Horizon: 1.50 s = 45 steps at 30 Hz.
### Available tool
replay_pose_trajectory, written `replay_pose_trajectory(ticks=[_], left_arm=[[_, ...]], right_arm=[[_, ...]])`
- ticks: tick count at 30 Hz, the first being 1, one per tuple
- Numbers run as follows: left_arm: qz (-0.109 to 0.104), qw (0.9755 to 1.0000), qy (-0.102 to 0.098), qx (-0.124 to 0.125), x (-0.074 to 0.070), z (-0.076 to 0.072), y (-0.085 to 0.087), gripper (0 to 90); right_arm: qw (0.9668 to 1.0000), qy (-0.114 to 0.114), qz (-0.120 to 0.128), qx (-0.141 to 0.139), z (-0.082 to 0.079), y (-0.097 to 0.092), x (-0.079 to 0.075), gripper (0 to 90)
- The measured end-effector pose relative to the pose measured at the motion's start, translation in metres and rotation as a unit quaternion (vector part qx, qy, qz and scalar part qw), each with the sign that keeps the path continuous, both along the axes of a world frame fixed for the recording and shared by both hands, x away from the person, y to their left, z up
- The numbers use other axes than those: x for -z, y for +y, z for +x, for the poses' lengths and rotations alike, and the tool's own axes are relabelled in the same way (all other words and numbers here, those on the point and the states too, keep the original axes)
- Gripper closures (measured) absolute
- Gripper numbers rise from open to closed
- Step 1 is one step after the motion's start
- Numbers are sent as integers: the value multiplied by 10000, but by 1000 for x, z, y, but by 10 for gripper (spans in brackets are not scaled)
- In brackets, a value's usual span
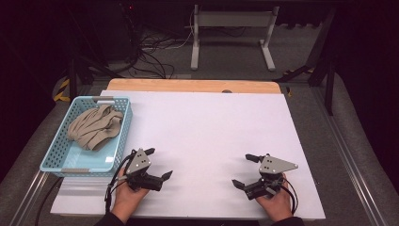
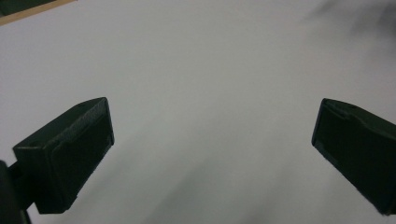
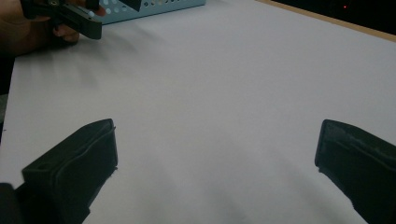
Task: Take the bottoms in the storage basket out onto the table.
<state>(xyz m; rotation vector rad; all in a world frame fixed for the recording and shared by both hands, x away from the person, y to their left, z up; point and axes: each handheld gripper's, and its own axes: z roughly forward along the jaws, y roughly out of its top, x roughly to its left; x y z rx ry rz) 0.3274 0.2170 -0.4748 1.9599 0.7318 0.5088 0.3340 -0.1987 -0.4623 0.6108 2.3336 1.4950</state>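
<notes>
A light blue basket (image 1: 57,157) stands at the table's left with a crumpled beige cloth (image 1: 94,126) inside. Just right of its near corner, a hand holds my left gripper (image 1: 158,163) low over the white sheet (image 1: 207,127), jaws wide open and bare. My right gripper (image 1: 244,170) sits at the near right of the sheet, also open with nothing between its jaws. In the left gripper view the left gripper (image 2: 212,128) spans plain white surface. In the right gripper view the right gripper (image 3: 217,144) frames white sheet, with the left gripper (image 3: 74,16) and the basket (image 3: 154,5) farther off.
A wooden board edge (image 1: 188,85) runs behind the white sheet. Grey padding (image 1: 339,141) surrounds the table. A white metal stand (image 1: 233,33) and loose cables (image 1: 150,52) lie on the floor beyond.
</notes>
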Motion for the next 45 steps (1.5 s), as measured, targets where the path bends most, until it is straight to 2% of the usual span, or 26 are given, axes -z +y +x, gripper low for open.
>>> replay_pose_trajectory(ticks=[9, 14, 21, 24, 31, 35, 38, 45], left_arm=[[26, 10000, 24, -26, 0, 0, 0, 0], [-61, 9999, 90, -32, 0, 1, 1, 0], [-76, 9998, 150, -83, -1, 2, 3, 0], [-172, 9996, 197, -67, -2, 2, 2, 0], [-151, 9996, 217, -84, -5, 3, 2, 0], [-123, 9996, 233, -32, -12, 1, 1, 0], [-40, 9999, 101, -13, -21, -1, 0, 0], [-159, 9998, 71, -47, -30, -1, 5, 0]], right_arm=[[10000, 16, 7, -12, 0, 0, 0, 0], [10000, 46, 0, -8, 0, 0, 0, 0], [10000, 54, 5, -23, 1, 0, 0, 0], [10000, 56, 18, -32, 1, 0, 0, 0], [10000, 66, 15, -42, 1, 0, 1, 0], [10000, 74, 19, -41, 1, 0, 1, 0], [10000, 79, 11, -40, 1, 0, 1, 0], [10000, 76, 15, -49, 1, 0, 1, 0]])
